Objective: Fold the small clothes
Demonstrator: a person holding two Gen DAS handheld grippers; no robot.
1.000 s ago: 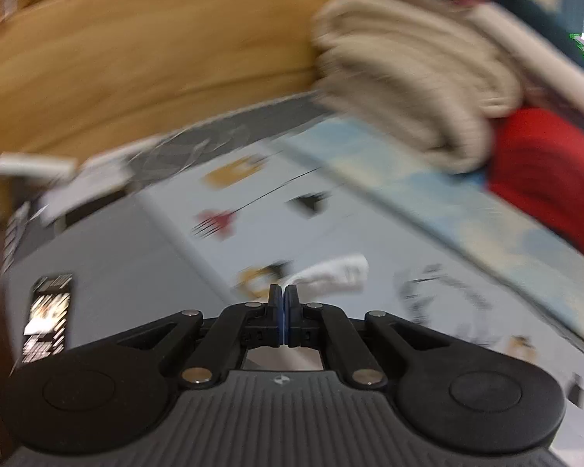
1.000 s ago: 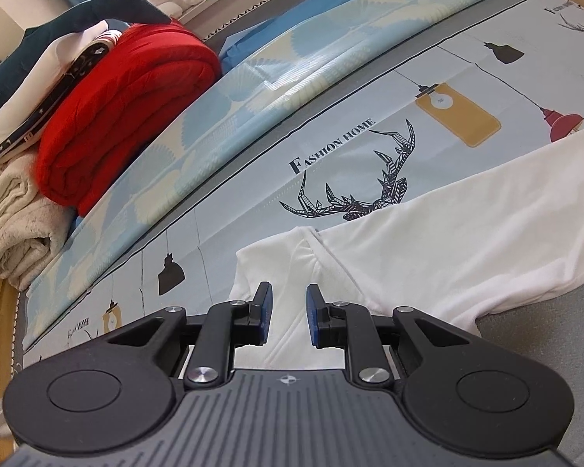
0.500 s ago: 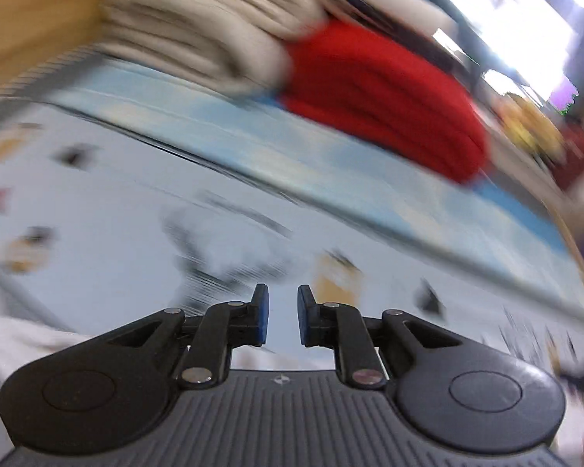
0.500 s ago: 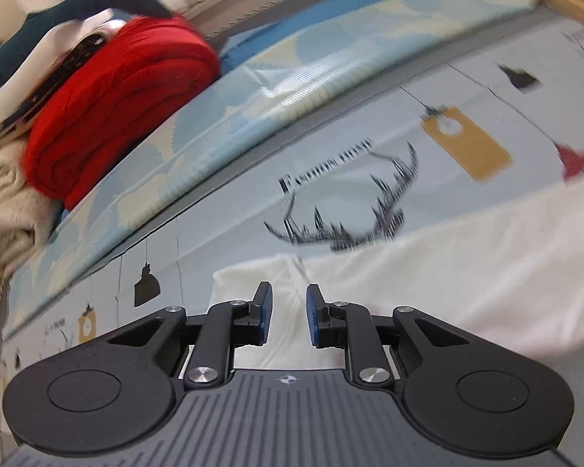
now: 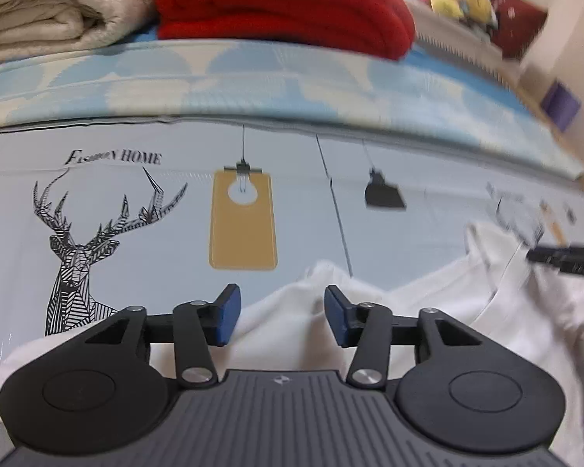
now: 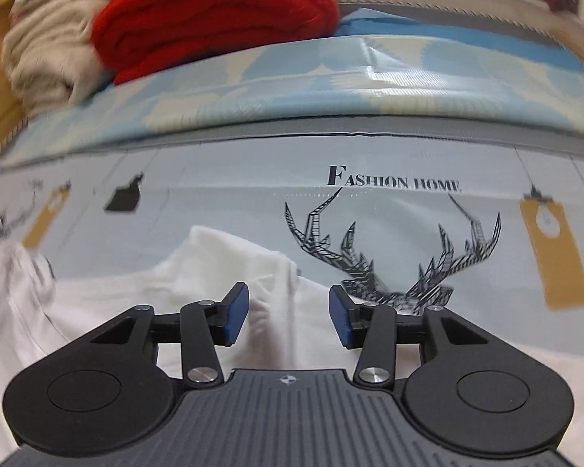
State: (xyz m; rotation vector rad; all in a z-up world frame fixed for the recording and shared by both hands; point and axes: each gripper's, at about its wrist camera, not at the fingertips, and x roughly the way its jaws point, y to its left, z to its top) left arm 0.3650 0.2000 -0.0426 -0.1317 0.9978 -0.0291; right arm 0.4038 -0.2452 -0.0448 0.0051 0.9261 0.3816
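Both pairs of fingers stand apart, with nothing pressed between them. On our left gripper (image 5: 278, 315) the jaws have just been opening, and a raised fold of the white garment (image 5: 428, 311) shows in the gap, but the blue pads do not touch it. On our right gripper (image 6: 288, 317) the jaws have also just been opening, over a seam and a corner of the same white garment (image 6: 229, 257).

It lies spread on the printed bed sheet (image 5: 144, 233), near the deer drawing, in front of the folded red blanket (image 5: 284, 4) and the beige blanket (image 5: 54, 19).

We judge this cloth to be light, thin and very soft. It will sag and wrinkle when lifted, so we should pinch it at an edge or a seam, one gripper at each side, and keep it a little stretched.

Much is not clear to us. Our grippers cover the near part of the garment, so we cannot tell its full shape. At the right border of the left view a dark bar, perhaps our other gripper, is blurred and cut off.
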